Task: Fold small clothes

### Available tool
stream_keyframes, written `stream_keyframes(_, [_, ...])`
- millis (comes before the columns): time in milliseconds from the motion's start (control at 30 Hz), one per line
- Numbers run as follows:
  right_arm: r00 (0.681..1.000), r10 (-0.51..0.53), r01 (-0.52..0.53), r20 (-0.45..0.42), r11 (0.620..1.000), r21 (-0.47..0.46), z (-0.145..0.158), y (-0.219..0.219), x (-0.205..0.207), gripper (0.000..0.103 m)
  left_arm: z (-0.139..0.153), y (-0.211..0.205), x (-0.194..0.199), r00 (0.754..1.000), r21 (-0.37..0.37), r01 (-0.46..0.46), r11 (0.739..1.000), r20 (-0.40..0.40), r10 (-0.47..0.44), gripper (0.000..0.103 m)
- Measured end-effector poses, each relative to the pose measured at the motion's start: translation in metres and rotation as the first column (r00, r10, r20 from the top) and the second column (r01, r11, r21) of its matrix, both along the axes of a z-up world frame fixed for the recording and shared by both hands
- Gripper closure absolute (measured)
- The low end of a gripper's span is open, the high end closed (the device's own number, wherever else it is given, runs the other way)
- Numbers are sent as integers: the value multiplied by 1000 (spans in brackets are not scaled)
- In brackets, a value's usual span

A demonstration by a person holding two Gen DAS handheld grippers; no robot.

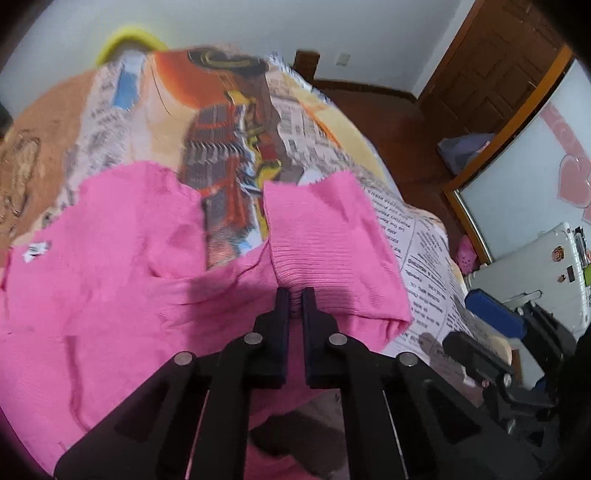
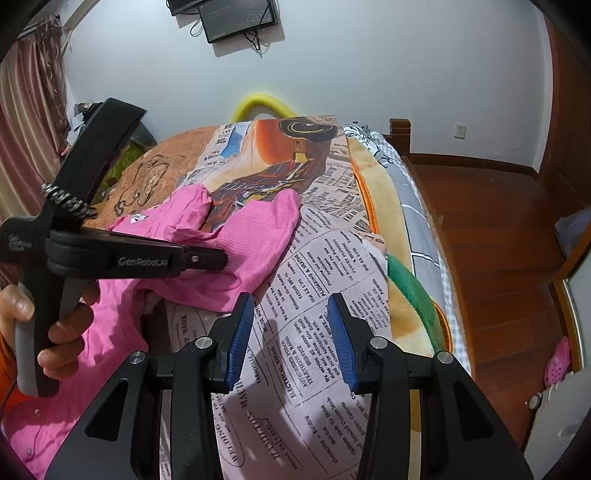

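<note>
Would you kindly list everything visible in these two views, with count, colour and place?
Garment: one, pink, spread on the bed, one ribbed part pinched.
Blanket: one, newspaper print with an orange picture, covers the bed.
Floor: brown wood, right of bed.
Screens: two, dark, on the white wall.
Curtain: striped pinkish, far left.
Slipper: one, pink, on floor.
Left gripper: black, shut on the garment.
Right gripper: black with blue pads, open above the blanket.
Hand: one, holds the left gripper's handle.
</note>
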State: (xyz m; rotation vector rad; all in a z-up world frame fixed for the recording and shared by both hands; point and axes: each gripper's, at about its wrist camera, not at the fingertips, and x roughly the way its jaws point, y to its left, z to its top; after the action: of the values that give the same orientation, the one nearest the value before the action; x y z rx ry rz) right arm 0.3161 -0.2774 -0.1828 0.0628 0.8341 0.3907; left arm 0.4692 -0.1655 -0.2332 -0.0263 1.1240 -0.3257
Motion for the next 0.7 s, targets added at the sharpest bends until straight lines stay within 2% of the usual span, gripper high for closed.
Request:
stream_keyframes(200, [1000, 18, -17, 20, 1000, -7, 14, 6, -3, 65, 47, 37, -28, 991, 77, -30, 997, 133, 20, 98])
stream_keyframes(433, [998, 54, -54, 11, 998, 17, 21, 30, -4, 65, 103, 118, -54, 958, 125, -162, 979, 257, 125, 98])
stream_keyframes(567, [996, 94, -94, -6, 995, 15, 20, 56, -2, 65, 115, 161, -72, 942, 143, -220, 965, 287, 173, 98])
stream_keyframes(700, [990, 139, -139, -21, 990, 5, 19, 84, -1, 65, 106, 205, -91, 935, 152, -270, 951, 278, 221, 98])
